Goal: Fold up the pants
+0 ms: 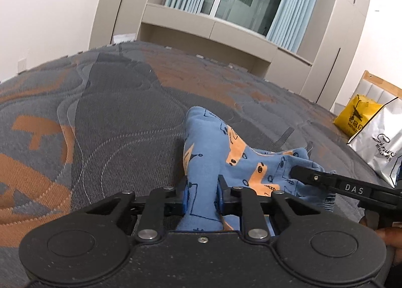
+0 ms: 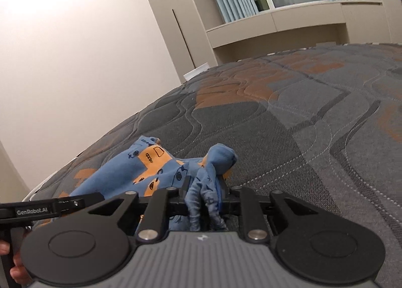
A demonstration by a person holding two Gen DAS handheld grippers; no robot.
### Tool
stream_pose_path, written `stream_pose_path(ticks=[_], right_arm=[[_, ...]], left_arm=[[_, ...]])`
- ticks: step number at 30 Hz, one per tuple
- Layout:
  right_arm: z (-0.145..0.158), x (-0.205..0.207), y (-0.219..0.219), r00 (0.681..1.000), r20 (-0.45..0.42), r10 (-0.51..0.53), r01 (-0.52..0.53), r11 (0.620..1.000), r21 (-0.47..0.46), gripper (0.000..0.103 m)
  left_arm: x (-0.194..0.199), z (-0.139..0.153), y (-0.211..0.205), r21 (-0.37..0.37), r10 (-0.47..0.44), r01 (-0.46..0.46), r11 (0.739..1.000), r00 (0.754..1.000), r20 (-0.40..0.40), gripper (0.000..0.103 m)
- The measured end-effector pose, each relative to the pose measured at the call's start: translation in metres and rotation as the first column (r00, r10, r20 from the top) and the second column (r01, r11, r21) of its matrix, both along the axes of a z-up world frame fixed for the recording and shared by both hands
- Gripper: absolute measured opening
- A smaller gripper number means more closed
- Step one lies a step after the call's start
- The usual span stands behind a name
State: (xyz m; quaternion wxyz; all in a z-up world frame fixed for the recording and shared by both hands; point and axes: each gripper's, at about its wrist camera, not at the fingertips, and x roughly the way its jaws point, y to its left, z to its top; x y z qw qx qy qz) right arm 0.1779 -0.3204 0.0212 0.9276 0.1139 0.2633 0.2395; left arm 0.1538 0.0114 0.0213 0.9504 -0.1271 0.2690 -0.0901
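Observation:
The pants [image 1: 221,152] are small, blue with orange patches and black doodle prints, bunched on a grey and orange quilted mattress [image 1: 105,117]. In the left wrist view my left gripper [image 1: 202,187] is shut on a thick fold of the blue cloth, which fills the gap between its jaws. The right gripper [image 1: 301,172] reaches in from the right and bites another part of the same garment. In the right wrist view my right gripper [image 2: 204,195] is shut on a twisted wad of the pants [image 2: 150,170], and the left gripper's black finger [image 2: 75,203] shows at the left edge.
A yellow bag [image 1: 354,117] and a silver bag [image 1: 382,142] stand on the mattress at the right. A person's fingers [image 2: 15,270] hold a gripper handle. Beige cabinets [image 1: 226,29], a window with pale blue curtains [image 1: 291,4] and a white wall lie beyond the bed.

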Motion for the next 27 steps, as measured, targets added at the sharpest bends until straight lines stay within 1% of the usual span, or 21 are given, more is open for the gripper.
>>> stream_pose_path(ticks=[4, 12, 17, 21, 27], right_arm=[[0.012, -0.010, 0.006, 0.999, 0.034, 0.006, -0.005, 0.999, -0.046, 0.020], [0.023, -0.019, 0.013, 0.997, 0.071, 0.027, -0.022, 0.997, -0.071, 0.020], [0.029, -0.022, 0.016, 0.995, 0.089, 0.035, -0.027, 0.996, -0.089, 0.020], [0.036, -0.012, 0.023, 0.993, 0.103, 0.052, -0.041, 0.993, -0.109, 0.020], [0.055, 0.023, 0.042, 0.986, 0.140, 0.089, -0.075, 0.992, -0.106, 0.020]], left_arm=[[-0.006, 0.006, 0.001, -0.008, 0.001, -0.001, 1.000, 1.000, 0.020, 0.021], [-0.013, 0.010, 0.002, -0.029, 0.008, -0.007, 1.000, 0.999, 0.035, 0.021], [-0.010, 0.009, 0.006, -0.033, 0.011, -0.010, 0.999, 0.999, 0.042, 0.021], [-0.002, 0.013, 0.013, -0.031, 0.023, -0.021, 0.999, 0.998, 0.062, 0.021], [0.021, 0.027, 0.033, -0.043, 0.072, -0.068, 0.997, 0.991, 0.109, 0.021]])
